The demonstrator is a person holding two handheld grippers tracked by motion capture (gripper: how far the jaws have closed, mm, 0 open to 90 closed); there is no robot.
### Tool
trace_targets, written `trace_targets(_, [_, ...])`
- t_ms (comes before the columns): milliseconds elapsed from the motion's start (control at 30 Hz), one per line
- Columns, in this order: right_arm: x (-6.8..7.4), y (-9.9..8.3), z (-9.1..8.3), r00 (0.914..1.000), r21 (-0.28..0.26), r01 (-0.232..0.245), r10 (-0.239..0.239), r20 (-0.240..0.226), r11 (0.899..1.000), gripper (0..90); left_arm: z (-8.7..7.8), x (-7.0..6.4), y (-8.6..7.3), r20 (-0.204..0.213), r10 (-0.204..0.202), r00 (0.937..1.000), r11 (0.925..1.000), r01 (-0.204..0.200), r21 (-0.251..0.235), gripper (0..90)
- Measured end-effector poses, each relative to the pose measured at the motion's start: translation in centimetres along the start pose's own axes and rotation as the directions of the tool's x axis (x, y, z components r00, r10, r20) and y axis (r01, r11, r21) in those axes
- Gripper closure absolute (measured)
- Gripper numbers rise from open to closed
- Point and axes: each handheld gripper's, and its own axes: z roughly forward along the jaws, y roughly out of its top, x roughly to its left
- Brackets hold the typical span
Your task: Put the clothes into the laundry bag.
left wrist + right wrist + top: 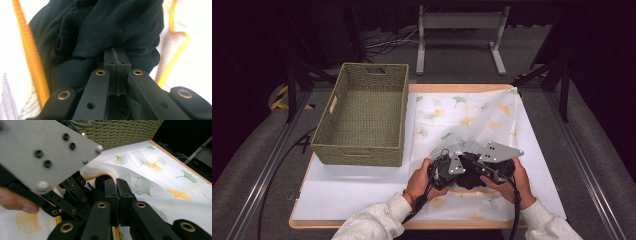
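High view: both hands meet at about 6 o'clock on the bench (337, 192), over a white mesh bag (472, 120) printed with ginkgo leaves. The left tool (455, 167) and right tool (474, 167) crowd together on a bundle of dark cloth (468, 179) lying at the bag's near edge. An empty woven basket (362, 112) stands at 10 o'clock, apart from the bag.

Left gripper view: the left tool's jaws are pressed together, their tips buried in the folds of the dark cloth (107, 32), seemingly pinching it. A yellow trim (30, 57) of the bag runs on either side.

Right gripper view: the right tool (117, 187) has its jaws drawn narrow beside the yellow-edged opening, apparently nipping the mesh bag (160, 202); the exact hold is hidden. The left tool's grey plate (45, 152) looms at 10 o'clock.

Risk, as I judge it: the tools work so tightly together that they could collide, or the thin mesh could slip free and the opening fall closed over the cloth.

The bench has a white sheet over a wooden board; the room around is dark, with metal frames and cables on a grey floor.
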Motion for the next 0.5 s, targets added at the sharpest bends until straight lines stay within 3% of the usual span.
trace_targets(367, [-0.4,-0.2,0.1,0.9996,0.007,-0.027,0.027,0.007,1.0,89.2,0.8,0.7,0.5,-0.049,-0.016,0.9987,0.9998,0.016,0.009,89.9])
trace_targets(400, [-0.5,-0.3,0.2,0.9995,0.012,-0.033,0.032,0.006,0.999,89.2,0.8,1.1,0.4,-0.038,-0.032,0.9988,0.9994,0.033,0.008,89.9])
trace_targets(500, [-0.7,-0.5,0.3,0.999,0.018,-0.045,0.045,0.004,0.999,89.1,1.0,1.5,0.3,-0.063,-0.044,0.9971,0.999,0.044,0.008,89.9])
